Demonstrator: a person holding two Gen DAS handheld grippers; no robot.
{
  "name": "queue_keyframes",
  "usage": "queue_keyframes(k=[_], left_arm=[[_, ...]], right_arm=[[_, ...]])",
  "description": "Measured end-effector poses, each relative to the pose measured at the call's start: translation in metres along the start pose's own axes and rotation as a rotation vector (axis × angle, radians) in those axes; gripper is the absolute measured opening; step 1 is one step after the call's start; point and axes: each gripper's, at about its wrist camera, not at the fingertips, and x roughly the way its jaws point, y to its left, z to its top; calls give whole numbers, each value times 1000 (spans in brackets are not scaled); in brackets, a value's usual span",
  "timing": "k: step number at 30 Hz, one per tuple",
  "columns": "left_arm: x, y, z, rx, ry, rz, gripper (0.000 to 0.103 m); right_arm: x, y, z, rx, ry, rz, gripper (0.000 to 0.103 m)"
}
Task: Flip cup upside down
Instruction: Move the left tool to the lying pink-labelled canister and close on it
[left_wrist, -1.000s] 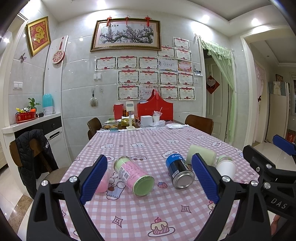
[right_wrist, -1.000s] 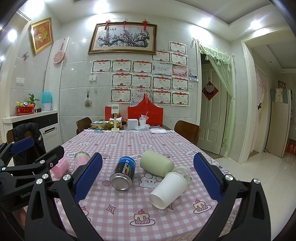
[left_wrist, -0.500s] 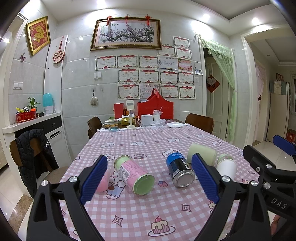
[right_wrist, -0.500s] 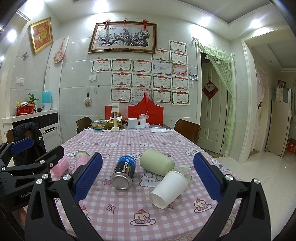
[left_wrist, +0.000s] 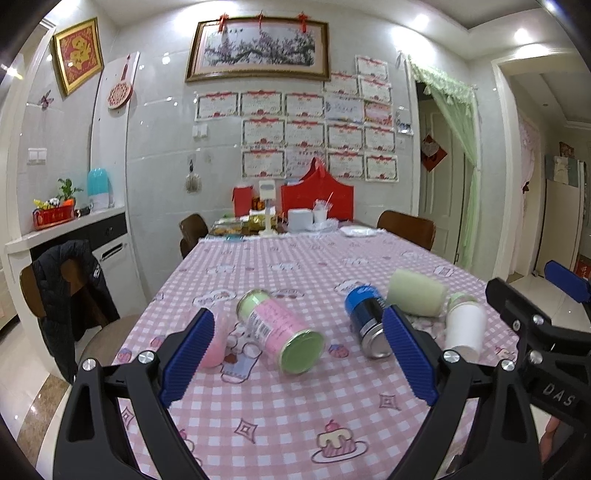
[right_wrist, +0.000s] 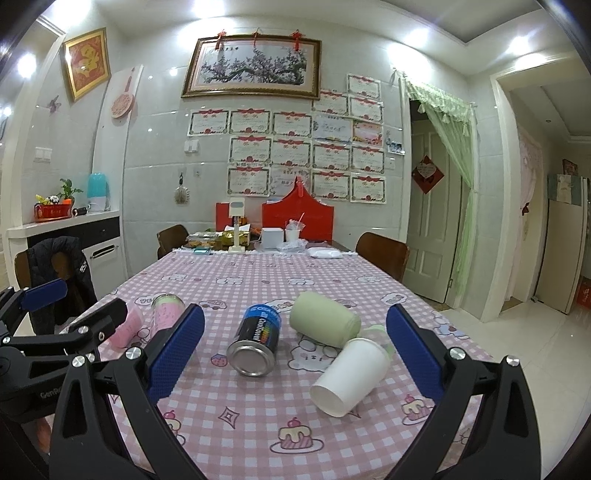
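Note:
A white paper cup (right_wrist: 351, 376) lies on its side on the pink checked tablecloth, mouth toward me; it also shows in the left wrist view (left_wrist: 464, 328). A pale green cup (right_wrist: 324, 323) lies on its side behind it, also seen in the left wrist view (left_wrist: 415, 297). A small pink cup (left_wrist: 214, 341) lies at the left. My right gripper (right_wrist: 295, 354) is open and empty, above the near table edge in front of the white cup. My left gripper (left_wrist: 299, 358) is open and empty, in front of the pink tin.
A pink-labelled tin (left_wrist: 280, 332) and a blue can (right_wrist: 256, 343) lie on their sides between the cups. Red boxes and clutter (right_wrist: 295, 221) stand at the table's far end. Chairs (right_wrist: 382, 254) flank the table; a jacket hangs on the left chair (left_wrist: 66, 291).
Both grippers have barely moved; the left wrist view has shifted very slightly. Nothing on the table has moved.

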Motion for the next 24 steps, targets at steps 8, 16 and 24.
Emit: queue_keyframes(k=[8,16,24], left_arm=[[33,30,-9,-66,128,14,91],[80,51,-16,-129,243,-29,91],[113,64,-11,-153,289,28,91]], right_arm=[[39,21,-4,-7,70,48,95],[74,27,-9,-7,144,58,95],[94,18,-11,34,164,59,95]])
